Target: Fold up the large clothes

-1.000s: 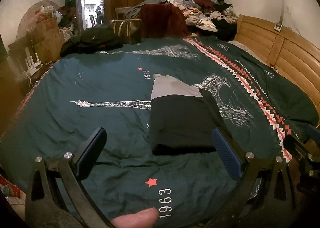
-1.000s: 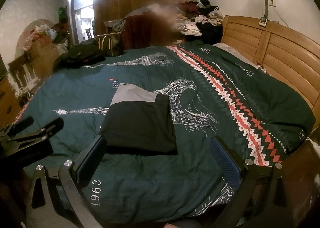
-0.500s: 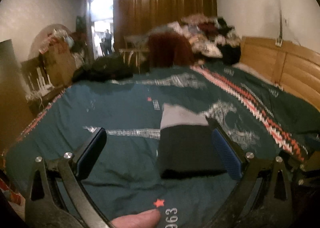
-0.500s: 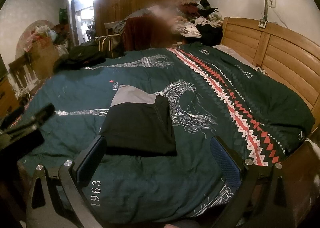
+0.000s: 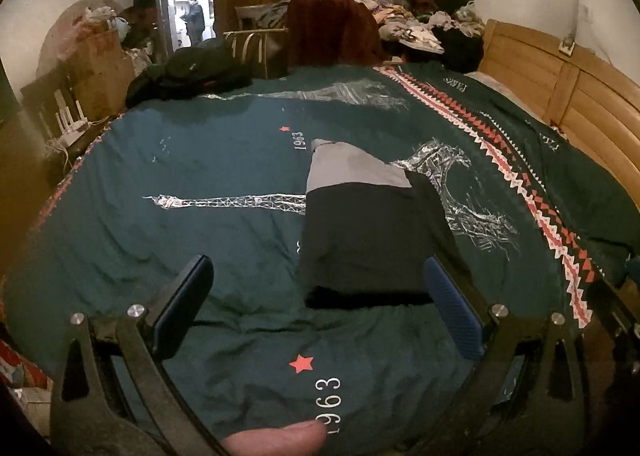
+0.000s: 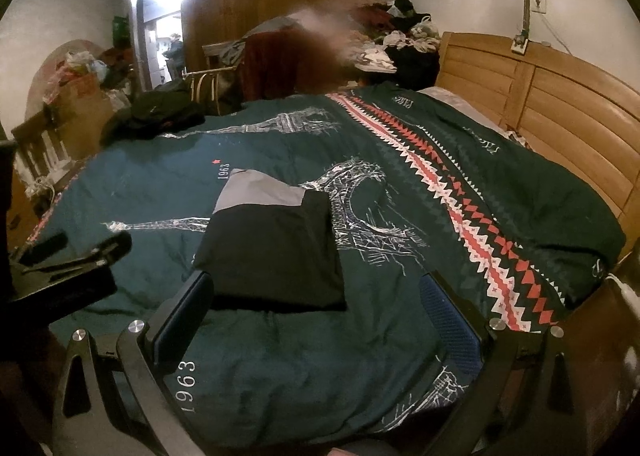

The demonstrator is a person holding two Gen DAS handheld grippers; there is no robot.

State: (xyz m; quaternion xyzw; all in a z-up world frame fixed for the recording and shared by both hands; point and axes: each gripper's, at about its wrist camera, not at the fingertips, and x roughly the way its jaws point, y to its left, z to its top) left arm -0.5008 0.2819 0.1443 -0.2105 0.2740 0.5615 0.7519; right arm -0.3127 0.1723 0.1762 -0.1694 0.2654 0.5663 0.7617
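Note:
A folded black and grey garment [image 5: 372,232] [image 6: 276,244] lies flat in a neat rectangle on the dark green bedspread [image 5: 200,184] [image 6: 400,356], its grey part at the far end. My left gripper [image 5: 318,304] hovers open just short of the garment's near edge, nothing between its fingers. My right gripper [image 6: 316,320] is open too, near the garment's near right corner, and holds nothing. The left gripper [image 6: 76,252] also shows at the left edge of the right wrist view. A fingertip [image 5: 276,442] shows at the bottom of the left wrist view.
A wooden headboard [image 6: 560,128] runs along the right side. A large pile of loose clothes [image 5: 408,20] sits at the bed's far end, a black bag [image 5: 192,72] at the far left corner. Boxes and clutter [image 5: 92,60] line the left wall. A person [image 5: 195,18] stands in the doorway.
The left wrist view tipped up and came back down to about where it began. The right gripper has crept slightly toward the garment. The garment has not moved.

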